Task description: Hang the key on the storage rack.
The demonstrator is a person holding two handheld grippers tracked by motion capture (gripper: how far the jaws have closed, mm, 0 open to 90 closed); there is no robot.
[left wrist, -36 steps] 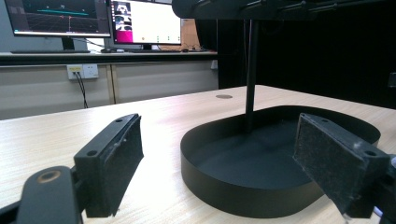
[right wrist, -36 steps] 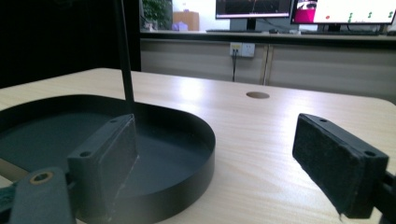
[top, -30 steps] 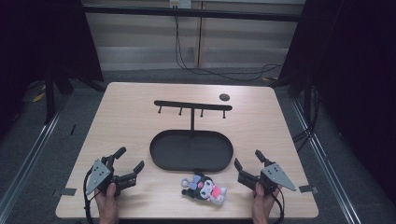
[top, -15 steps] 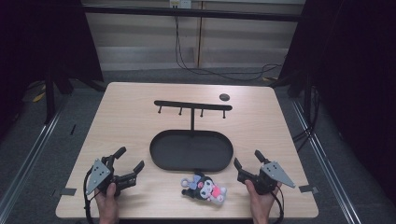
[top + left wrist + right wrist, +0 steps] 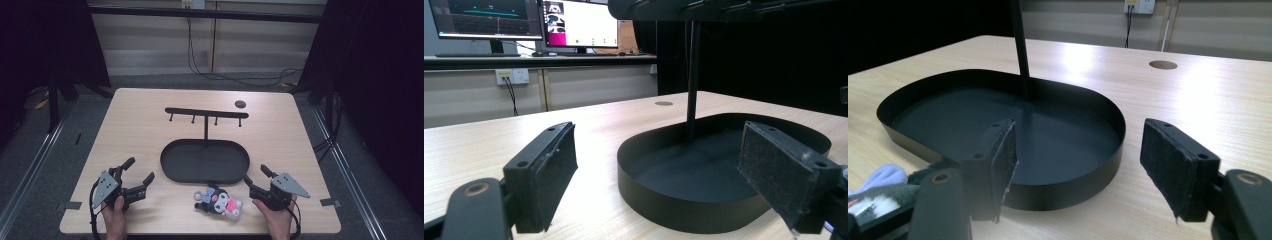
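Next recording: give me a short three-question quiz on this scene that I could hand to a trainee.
1. True or false: the plush toy lies inside the black tray.
2. Which gripper is nearer the toy? A) left gripper B) right gripper
3. What rises from the tray's far side?

Key:
1. False: it lies on the table, in front of the tray.
2. B; its jaws have just been closing, with nothing between them.
3. A thin post carrying a crossbar with hooks.
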